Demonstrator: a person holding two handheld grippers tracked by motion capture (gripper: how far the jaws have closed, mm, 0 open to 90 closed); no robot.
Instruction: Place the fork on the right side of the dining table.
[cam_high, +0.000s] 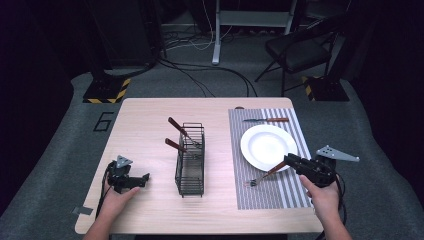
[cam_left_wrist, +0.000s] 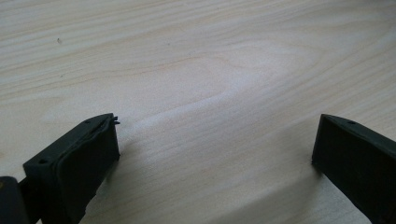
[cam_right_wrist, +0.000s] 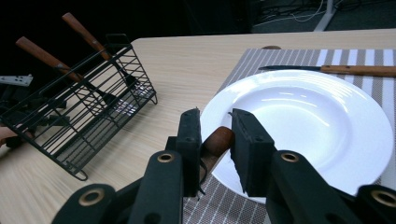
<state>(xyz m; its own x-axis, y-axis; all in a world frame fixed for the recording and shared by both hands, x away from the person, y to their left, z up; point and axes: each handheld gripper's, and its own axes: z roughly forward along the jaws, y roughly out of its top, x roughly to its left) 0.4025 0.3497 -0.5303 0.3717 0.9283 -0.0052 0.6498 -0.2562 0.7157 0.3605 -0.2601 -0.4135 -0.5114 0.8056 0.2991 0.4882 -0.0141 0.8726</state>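
Jaws of our right gripper (cam_high: 292, 163) clamp the fork (cam_high: 266, 175) by its wooden handle over the striped placemat (cam_high: 270, 197), left of the plate (cam_high: 267, 145), likely to lay a setting, while our left gripper (cam_high: 142, 179) rests wide open and empty on the table (cam_high: 150, 115), with the wire caddy (cam_high: 190, 167) and knife (cam_high: 267, 120) farther off.

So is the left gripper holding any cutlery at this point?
No, the left gripper has its jaws spread wide over the bare wooden table with nothing between them.
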